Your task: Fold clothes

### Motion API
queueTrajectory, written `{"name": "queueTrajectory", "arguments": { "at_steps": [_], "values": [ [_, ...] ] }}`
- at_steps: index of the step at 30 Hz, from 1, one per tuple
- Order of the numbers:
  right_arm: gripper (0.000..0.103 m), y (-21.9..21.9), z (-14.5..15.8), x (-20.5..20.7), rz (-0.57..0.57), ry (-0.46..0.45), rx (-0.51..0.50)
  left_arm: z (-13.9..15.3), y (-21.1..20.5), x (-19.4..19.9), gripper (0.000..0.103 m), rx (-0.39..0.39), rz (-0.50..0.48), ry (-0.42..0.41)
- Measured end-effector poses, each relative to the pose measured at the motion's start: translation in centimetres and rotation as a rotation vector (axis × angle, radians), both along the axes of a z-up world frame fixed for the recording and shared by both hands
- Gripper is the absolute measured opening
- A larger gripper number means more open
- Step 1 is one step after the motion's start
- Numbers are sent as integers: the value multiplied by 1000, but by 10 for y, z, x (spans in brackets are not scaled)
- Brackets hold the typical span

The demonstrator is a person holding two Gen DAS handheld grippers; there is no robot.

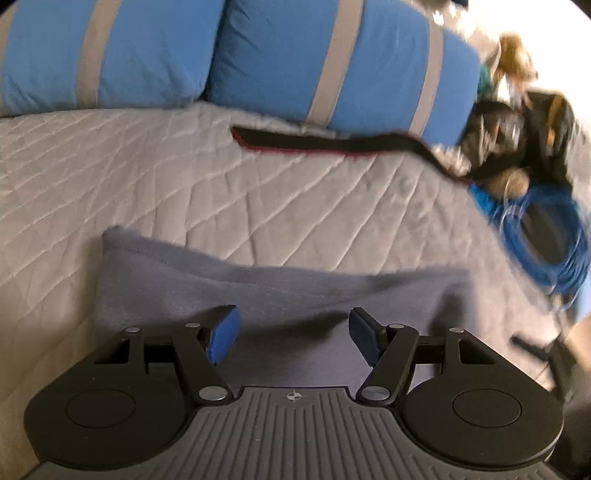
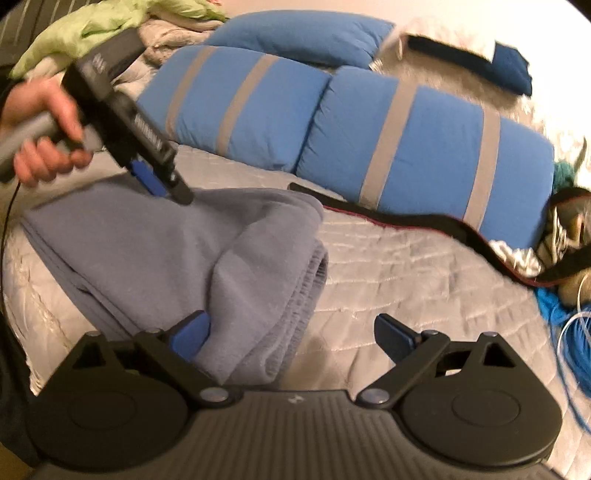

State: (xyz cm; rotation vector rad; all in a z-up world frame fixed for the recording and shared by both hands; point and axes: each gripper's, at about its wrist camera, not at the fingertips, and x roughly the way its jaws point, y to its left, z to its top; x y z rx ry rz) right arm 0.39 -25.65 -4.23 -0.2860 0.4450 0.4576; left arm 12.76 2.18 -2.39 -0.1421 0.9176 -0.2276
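A grey-blue fleece garment [image 1: 258, 288] lies folded on the pale quilted bed [image 1: 184, 177]. My left gripper [image 1: 291, 321] hangs just over its near part, jaws open, blue pads clear of the cloth. The right wrist view shows the same garment [image 2: 166, 243] with its thick folded edge running toward me. There a hand [image 2: 40, 129] holds the left gripper [image 2: 166, 188], tips down at the garment's far edge. My right gripper [image 2: 291, 325] is open wide at the near right corner. Its left pad [image 2: 192, 332] is against the fold and its right finger is over bare quilt [image 2: 406, 277].
Two blue pillows with grey stripes [image 1: 369, 62] [image 2: 424, 147] line the far side of the bed. A black strap [image 1: 314, 142] [image 2: 406, 221] lies before them. Coiled blue cable [image 1: 546, 236] [image 2: 569, 332] and dark clutter sit at right. Green and grey laundry [image 2: 92, 26] is piled far left.
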Motion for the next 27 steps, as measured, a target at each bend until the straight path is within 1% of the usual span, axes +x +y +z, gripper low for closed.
{"name": "queueTrajectory", "arguments": {
  "at_steps": [3,6,7,9,11,13,14,15,16,17,19,20,21,22,23,24,26,27],
  "values": [
    [99,-9,3,-1,11,-2,69,-5,-4,3,63,70,25,-23],
    [99,-15,9,-5,18,-32,151,1,-12,2,63,138,35,-76],
    [99,-15,11,-5,16,-42,171,6,-15,0,63,153,28,-107],
    [97,-13,15,0,3,-62,201,18,-25,-10,63,158,-16,-184],
    [93,-10,18,8,-15,-73,224,27,-39,-18,64,115,-127,-254],
    [84,-10,24,21,-43,-57,260,29,-58,-23,64,131,-216,-273],
    [83,-12,25,31,-57,-44,281,30,-69,-25,64,144,-259,-279],
    [78,-14,27,41,-70,-31,299,29,-79,-28,64,171,-301,-282],
    [74,-16,28,51,-83,-17,318,27,-90,-32,64,207,-341,-283],
    [73,-19,29,61,-85,3,337,26,-100,-35,64,250,-378,-283],
    [64,-24,28,78,-79,48,380,22,-119,-50,63,371,-438,-293],
    [62,-26,27,86,-69,77,408,20,-124,-59,63,422,-459,-302],
    [60,-28,26,93,-54,109,438,19,-128,-67,63,461,-478,-312],
    [54,-29,25,99,-40,137,462,17,-131,-75,63,487,-496,-329],
    [53,-28,24,104,-22,166,477,16,-133,-83,63,500,-514,-343],
    [52,-26,24,109,0,196,490,15,-136,-89,63,492,-536,-348],
    [34,-22,21,120,30,255,514,14,-140,-99,63,458,-581,-347],
    [20,-21,19,125,32,286,525,12,-143,-103,63,449,-605,-349]
  ]
}}
